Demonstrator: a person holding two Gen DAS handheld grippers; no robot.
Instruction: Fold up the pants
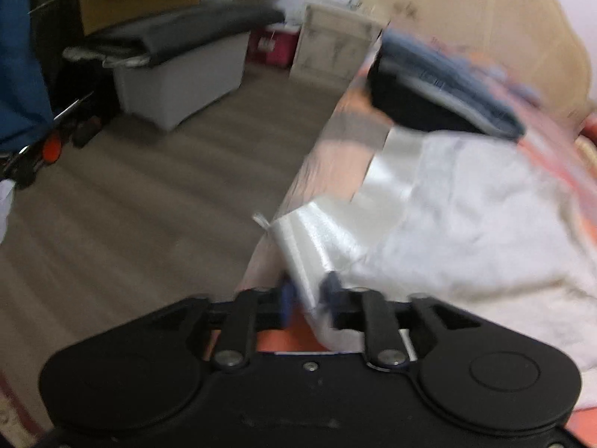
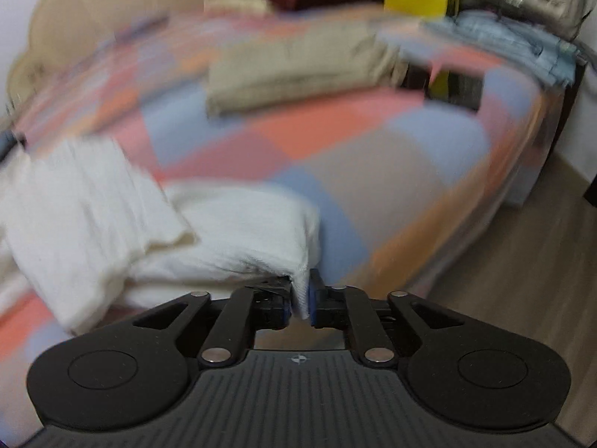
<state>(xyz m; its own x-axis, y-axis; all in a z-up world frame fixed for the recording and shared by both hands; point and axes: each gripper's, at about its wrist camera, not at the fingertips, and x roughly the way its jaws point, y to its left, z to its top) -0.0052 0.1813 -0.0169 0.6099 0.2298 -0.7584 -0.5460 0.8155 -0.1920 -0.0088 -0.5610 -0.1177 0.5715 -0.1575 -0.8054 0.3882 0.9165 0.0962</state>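
Both claws were clamped on the white pants [image 1: 447,224] — left claw [image 1: 309,298] at the bed's [image 2: 373,142] edge, right claw [image 2: 300,296] pinching a bunched fold.

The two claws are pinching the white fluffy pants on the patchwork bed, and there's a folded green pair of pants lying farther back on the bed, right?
Almost. The folded pair farther back is beige, not green; the right wrist view shows it. The rest holds: the left claw and the right claw both pinch the white fluffy pants on the patchwork bed.
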